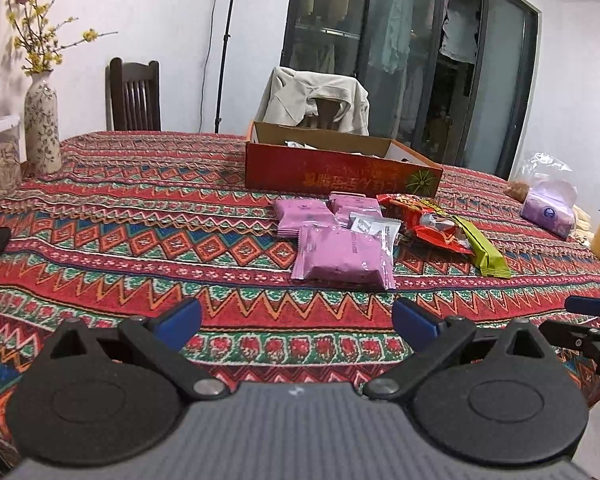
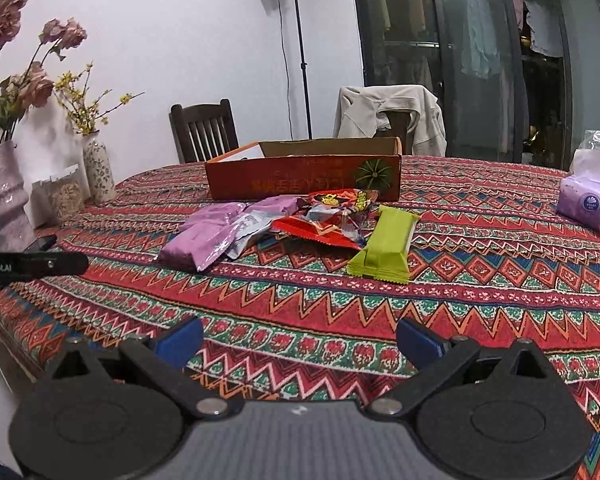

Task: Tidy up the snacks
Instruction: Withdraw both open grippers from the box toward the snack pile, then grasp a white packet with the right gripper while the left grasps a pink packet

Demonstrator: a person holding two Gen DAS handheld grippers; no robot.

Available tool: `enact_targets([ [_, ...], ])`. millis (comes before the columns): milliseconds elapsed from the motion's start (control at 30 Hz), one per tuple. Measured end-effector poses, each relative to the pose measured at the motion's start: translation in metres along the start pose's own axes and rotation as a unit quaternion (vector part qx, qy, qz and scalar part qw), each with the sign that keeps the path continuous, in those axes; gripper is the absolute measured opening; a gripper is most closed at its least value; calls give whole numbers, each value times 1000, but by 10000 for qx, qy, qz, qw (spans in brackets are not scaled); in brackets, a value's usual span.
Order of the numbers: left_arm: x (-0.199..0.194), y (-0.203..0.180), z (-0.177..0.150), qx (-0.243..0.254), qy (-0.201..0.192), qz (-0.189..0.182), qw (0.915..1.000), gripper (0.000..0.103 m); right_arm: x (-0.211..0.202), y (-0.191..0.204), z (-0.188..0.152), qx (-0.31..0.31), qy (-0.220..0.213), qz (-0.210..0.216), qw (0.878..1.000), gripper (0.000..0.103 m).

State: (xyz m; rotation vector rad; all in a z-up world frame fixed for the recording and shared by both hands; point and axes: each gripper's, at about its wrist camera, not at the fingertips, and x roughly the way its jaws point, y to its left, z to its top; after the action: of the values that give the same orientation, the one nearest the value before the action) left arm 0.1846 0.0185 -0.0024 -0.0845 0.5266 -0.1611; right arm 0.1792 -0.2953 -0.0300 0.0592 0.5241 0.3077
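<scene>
**Left wrist view: snacks heaped short of the box, both claws wide and empty**

Left wrist view shows the snacks bunched mid-tabletop: nearest pink packet (image 1: 342, 254) flat and closest, two more pink packets (image 1: 306, 216) behind it, a small silver sachet (image 1: 374, 226) lying partly on top. To their right, a red crinkled bag (image 1: 428, 220) overlapping the green bar (image 1: 486, 254), which angles toward the near edge. Just behind the heap, the open red cardboard box (image 1: 340, 172), something pale already inside though hard to identify.

Left claw (image 1: 296, 318) spread wide, nothing between the blue pads, hanging over bare patterned tablecloth (image 1: 140, 240) short of the heap. Right claw (image 2: 300, 340) likewise fully apart and empty, lined up roughly with the green bar (image 2: 384, 244) in its own view.

Judged step: first approach, no snack lifted yet. Best to start with the loose outliers, namely the nearest pink packet for the left and the green bar for the right, since neither is pinned under a neighbour. Better to come in low and straddle each wrapper across its narrow width, pinching the body rather than the crimped end, which may slip. Worth avoiding the overlapped red bag first: likely to drag the sachet along. Then carry over the near wall of the box and release well inside.
</scene>
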Motion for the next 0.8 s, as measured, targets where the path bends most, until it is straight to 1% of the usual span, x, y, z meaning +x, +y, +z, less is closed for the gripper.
enact_targets([
  [133,23,-12,9,69,41,-282,9996,103,8,-5,6,51,71,-5,10000,103],
  [200,47,-22,15,215,191,-322,9991,103,14,-7,7,58,117,-28,9999,103],
  [267,69,-31,21,349,260,-368,9984,103,19,-10,10,72,134,-45,9999,103],
  [433,120,-41,38,462,490,-532,9963,103,27,-16,20,129,97,-120,9998,103],
  [467,130,-41,41,467,624,-513,9956,99,29,-17,23,157,97,-128,9997,103],
  [500,136,-39,43,461,719,-558,9948,92,32,-18,27,200,109,-104,9997,103],
  [533,138,-37,43,440,745,-570,9946,77,36,-18,30,246,135,-56,9996,103],
  [633,135,-26,40,279,693,-824,9938,73,49,-16,41,379,242,307,9985,100],
  [667,132,-20,39,210,672,-898,9935,70,56,-14,46,438,311,510,9972,96],
  [700,128,-14,38,138,652,-929,9934,69,64,-11,50,491,374,679,9958,93],
  [733,124,-9,40,81,640,-898,9939,67,72,-8,55,549,440,847,9939,90],
  [767,119,-1,40,3,604,-848,9946,66,85,-4,60,633,537,1001,9915,85],
  [800,113,8,40,-100,572,-781,9952,66,96,1,65,690,637,1066,9899,82],
])
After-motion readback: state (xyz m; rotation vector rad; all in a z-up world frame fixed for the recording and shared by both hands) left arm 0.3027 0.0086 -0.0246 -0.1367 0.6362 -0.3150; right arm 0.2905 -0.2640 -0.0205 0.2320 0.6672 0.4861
